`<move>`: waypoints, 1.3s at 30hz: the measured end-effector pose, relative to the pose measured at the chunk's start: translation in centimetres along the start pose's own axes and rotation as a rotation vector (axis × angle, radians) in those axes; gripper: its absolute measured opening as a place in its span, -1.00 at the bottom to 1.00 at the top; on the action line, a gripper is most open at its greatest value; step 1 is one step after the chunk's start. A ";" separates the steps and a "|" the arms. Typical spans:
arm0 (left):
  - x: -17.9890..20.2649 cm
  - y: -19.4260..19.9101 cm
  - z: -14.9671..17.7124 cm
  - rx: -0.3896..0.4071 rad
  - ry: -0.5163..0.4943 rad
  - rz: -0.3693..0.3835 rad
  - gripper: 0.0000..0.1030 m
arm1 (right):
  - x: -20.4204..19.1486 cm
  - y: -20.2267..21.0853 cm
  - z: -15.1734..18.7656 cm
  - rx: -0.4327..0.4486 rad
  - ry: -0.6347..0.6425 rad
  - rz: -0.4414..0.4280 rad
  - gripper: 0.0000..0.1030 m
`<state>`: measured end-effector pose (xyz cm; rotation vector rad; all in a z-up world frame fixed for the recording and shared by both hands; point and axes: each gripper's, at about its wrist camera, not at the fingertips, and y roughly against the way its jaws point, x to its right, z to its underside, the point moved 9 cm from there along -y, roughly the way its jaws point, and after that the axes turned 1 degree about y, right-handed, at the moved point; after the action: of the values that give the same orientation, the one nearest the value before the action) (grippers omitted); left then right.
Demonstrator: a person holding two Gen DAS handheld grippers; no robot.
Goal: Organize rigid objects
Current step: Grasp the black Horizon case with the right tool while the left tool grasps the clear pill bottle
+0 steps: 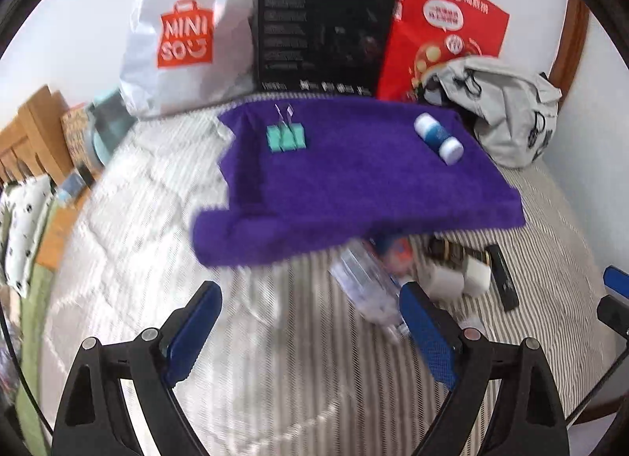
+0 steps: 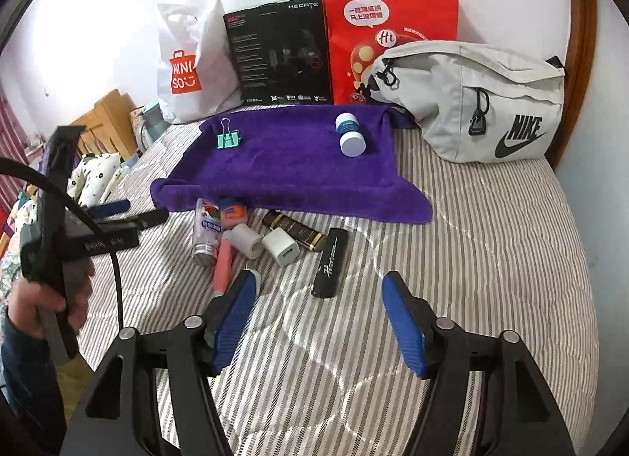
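A purple towel [image 2: 291,165] lies spread on the striped bed [image 2: 491,259]. On it sit a green binder clip [image 2: 227,139] and a blue-and-white bottle [image 2: 350,135]. Just in front of the towel is a cluster: a clear bottle [image 2: 207,228], an orange tin [image 2: 232,214], a pink stick [image 2: 225,263], a white cylinder [image 2: 247,239], a white charger [image 2: 284,247], a dark gold tube [image 2: 295,232] and a black Horizon case [image 2: 331,261]. My right gripper [image 2: 320,283] is open, close before the black case. My left gripper [image 1: 310,295] is open and empty, left of the clear bottle [image 1: 369,283].
Against the back wall stand a white Miniso bag [image 2: 192,70], a black box [image 2: 279,51] and a red paper bag [image 2: 389,23]. A grey Nike bag [image 2: 483,98] lies at the back right. A wooden bed frame [image 2: 106,122] and patterned bedding [image 2: 94,177] are at left.
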<state>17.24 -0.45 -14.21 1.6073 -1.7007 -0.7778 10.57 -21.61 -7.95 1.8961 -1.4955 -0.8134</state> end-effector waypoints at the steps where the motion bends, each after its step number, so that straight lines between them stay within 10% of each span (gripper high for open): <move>1: 0.5 -0.7 0.4 -0.011 0.006 0.009 0.78 | 0.0 -0.2 0.4 -0.003 -0.002 -0.006 0.30; 22: 1.1 -5.4 0.4 -0.042 -0.065 -0.052 0.76 | 1.0 -4.0 1.8 -0.044 -0.050 0.007 0.30; 31: 1.5 -5.9 0.4 -0.015 -0.070 -0.039 -0.17 | 2.2 -9.3 1.7 -0.108 -0.052 0.072 0.30; 39: 1.7 -5.7 0.6 -0.014 -0.085 -0.022 -0.24 | 2.2 -13.0 0.8 -0.117 -0.031 0.096 0.30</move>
<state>20.13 -2.58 -18.99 1.6063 -1.7361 -0.8777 18.39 -21.20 -18.56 1.7205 -1.5111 -0.8709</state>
